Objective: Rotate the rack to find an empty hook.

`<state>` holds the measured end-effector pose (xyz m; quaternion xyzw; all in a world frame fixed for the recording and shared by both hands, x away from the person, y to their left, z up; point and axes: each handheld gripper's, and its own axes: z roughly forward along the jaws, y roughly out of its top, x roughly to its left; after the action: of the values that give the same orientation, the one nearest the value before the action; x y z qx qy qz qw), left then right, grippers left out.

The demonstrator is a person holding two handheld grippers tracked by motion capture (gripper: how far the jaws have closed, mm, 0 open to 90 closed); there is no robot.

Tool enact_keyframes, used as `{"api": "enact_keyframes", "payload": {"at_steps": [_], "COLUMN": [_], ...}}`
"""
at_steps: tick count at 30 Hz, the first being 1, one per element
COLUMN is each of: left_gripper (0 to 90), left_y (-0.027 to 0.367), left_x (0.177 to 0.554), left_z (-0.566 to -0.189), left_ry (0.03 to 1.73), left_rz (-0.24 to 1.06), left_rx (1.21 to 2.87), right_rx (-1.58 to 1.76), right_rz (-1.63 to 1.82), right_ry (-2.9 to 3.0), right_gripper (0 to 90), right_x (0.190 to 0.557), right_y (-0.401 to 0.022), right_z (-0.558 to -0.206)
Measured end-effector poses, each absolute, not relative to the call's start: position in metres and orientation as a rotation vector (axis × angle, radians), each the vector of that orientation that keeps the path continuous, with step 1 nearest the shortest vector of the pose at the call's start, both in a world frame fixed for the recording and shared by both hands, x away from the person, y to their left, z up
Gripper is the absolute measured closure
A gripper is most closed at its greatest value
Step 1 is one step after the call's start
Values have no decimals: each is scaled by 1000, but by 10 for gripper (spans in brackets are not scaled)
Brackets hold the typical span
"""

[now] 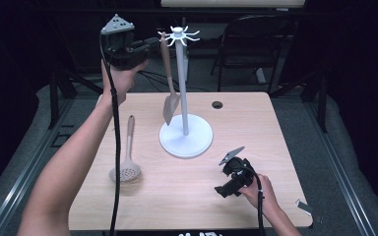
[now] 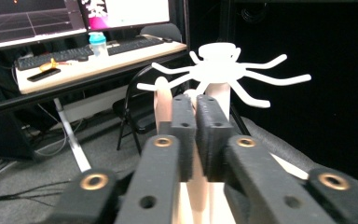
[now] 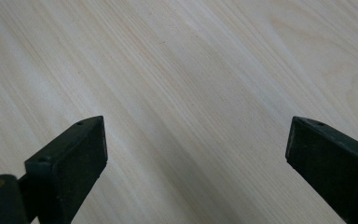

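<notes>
Spatula (image 1: 169, 93) hangs by its handle top at one arm of the white rack (image 1: 184, 137), because the left gripper (image 1: 150, 46) holds it up there, jaws squeezed on the handle. From the left gripper view, the handle (image 2: 163, 105) sits pinched between the black jaws, right beside the rack's arms (image 2: 223, 70). I think it is being hooked on. Right gripper (image 1: 225, 189) rests low over the table (image 1: 177, 196), jaws wide apart and holding nothing. One spatula, one slotted spoon (image 1: 127, 162) lying flat on the table, one rack, two grippers.
</notes>
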<state>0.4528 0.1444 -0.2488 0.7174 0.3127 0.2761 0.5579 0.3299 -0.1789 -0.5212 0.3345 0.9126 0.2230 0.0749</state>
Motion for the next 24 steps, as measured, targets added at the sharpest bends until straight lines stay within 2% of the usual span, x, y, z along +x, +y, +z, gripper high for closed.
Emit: {"api": "enact_keyframes", "payload": {"at_steps": [3, 8, 13, 24], "left_gripper": [763, 571, 415, 176], "left_y": [150, 158, 166, 181], "left_x": [449, 443, 437, 425], "left_z": [-250, -257, -267, -307], "left_ry": [755, 779, 806, 883], "left_rz": [649, 653, 610, 571], "left_rx": [1686, 1704, 1727, 1784], "right_rx": [1010, 1033, 1029, 1019], "right_rz": [663, 689, 678, 640], "right_ry": [2740, 2729, 2740, 2751], "right_gripper": [51, 51, 50, 49], "right_x": [330, 329, 329, 330], "right_y": [-178, -177, -177, -177], "right_z": [-521, -523, -521, -523]}}
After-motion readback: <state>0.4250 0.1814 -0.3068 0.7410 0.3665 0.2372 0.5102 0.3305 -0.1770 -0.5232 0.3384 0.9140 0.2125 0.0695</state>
